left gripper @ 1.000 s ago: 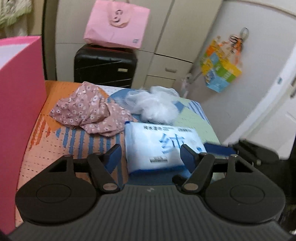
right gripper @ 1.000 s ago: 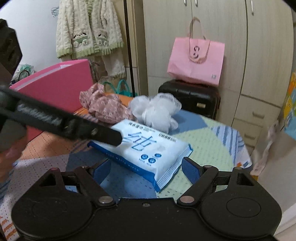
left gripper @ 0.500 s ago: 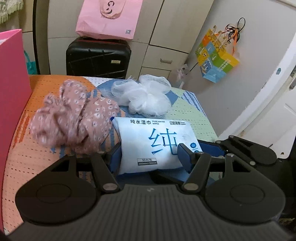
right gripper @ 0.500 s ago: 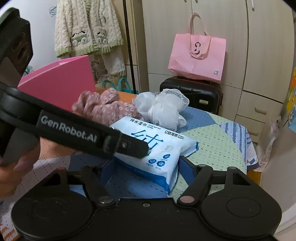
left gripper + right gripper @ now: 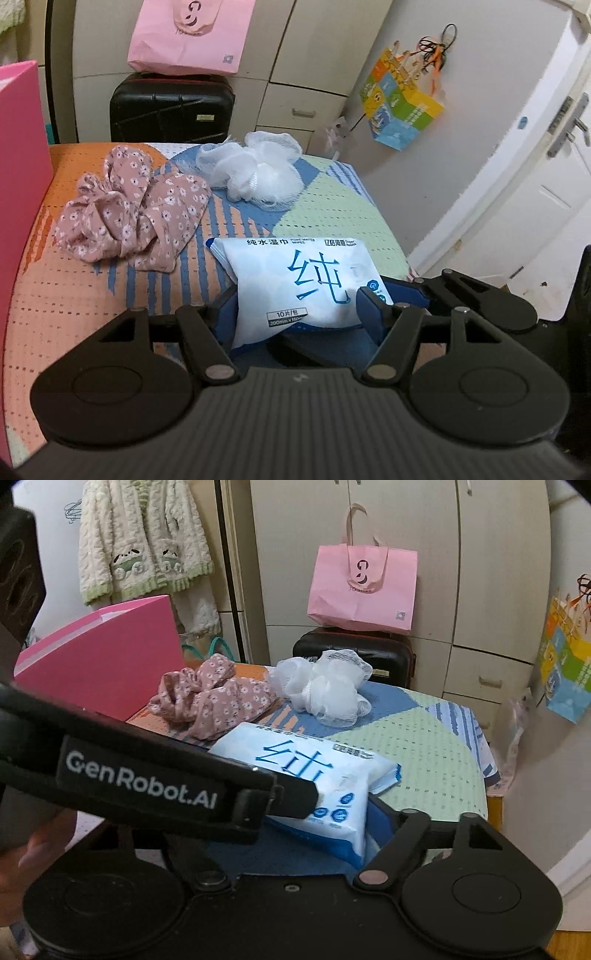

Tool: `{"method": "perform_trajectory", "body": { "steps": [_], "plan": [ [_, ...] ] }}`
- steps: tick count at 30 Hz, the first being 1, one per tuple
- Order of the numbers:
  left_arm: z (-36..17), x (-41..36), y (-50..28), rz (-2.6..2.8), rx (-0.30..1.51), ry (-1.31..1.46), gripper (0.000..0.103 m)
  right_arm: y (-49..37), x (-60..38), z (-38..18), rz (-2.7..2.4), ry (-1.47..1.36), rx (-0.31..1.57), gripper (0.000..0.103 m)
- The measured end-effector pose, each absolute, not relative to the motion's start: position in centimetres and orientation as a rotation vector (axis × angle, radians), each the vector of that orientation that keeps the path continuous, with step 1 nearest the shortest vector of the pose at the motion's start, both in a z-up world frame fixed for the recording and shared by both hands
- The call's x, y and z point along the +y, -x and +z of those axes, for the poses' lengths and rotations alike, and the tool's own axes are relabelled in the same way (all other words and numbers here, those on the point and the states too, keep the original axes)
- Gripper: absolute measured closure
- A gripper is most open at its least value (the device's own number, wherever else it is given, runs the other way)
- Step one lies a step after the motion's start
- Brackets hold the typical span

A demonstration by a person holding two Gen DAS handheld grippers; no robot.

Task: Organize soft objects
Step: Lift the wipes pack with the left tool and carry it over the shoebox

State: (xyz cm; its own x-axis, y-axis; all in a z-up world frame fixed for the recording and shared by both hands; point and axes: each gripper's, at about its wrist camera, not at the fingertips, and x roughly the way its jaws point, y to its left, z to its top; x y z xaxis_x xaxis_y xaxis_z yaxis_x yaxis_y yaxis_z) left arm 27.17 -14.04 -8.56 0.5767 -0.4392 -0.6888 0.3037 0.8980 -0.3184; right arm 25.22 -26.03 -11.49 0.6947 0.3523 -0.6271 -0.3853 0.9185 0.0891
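on the bench (image 5: pixel 332 206), nothing added and nothing taken off since a second ago. at the left edge of the left wrist view, the pink box (image 5: pixel 103 664) in the same spot, with none of the soft things seen going into it yet. in the middle left, the floral cloth (image 5: pixel 133 210) crumpled and untouched, only sliding up and left in the frame as the camera comes in. behind it, toward the upper middle, the white mesh puff (image 5: pixel 258 177), also left alone, just beside the cloth.

lower centre, the real change: the wipes pack (image 5: pixel 295 280), a second ago lying clear ahead of the fingers, now right in between them, near the front of the bench, its near end buckled upward. looks like a grip, not a mere straddle.

left claw (image 5: pixel 295 302) clamped across the width of the pack, one pad on each long edge, narrower than a second ago. right claw (image 5: pixel 291 812) around the near end of the same pack, jaws opening, one finger just beside the pack's corner and the other hidden under the left tool; apparently not pressing.

judging from this, a handover of sorts: pack secured by the left, right letting go. so the first soft thing appears ready to be lifted, probably toward the pink box; cloth and puff not yet dealt with.
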Motion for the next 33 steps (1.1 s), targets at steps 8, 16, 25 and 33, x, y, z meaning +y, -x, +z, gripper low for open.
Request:
{"method": "perform_trajectory", "body": {
  "steps": [8, 16, 25, 33],
  "plan": [
    [-6.3, -13.0, -24.0, -0.442, 0.831, 0.122, 0.039, -22.6, -25.7, -10.0, 0.44, -0.025, 0.673, 0.017],
    [-5.0, -11.0, -20.6, -0.5, 0.809, 0.14, 0.039, -18.8, -24.8, -8.1, 0.441, -0.019, 0.637, 0.015],
    [-4.3, -8.7, -16.6, -0.549, 0.81, 0.163, 0.039, -14.5, -23.1, -6.5, 0.456, 0.021, 0.615, 0.015],
    [-3.0, -7.0, -12.5, -0.556, 0.785, 0.126, 0.039, -10.5, -20.9, -5.4, 0.468, 0.102, 0.595, 0.015]
  ]
}}
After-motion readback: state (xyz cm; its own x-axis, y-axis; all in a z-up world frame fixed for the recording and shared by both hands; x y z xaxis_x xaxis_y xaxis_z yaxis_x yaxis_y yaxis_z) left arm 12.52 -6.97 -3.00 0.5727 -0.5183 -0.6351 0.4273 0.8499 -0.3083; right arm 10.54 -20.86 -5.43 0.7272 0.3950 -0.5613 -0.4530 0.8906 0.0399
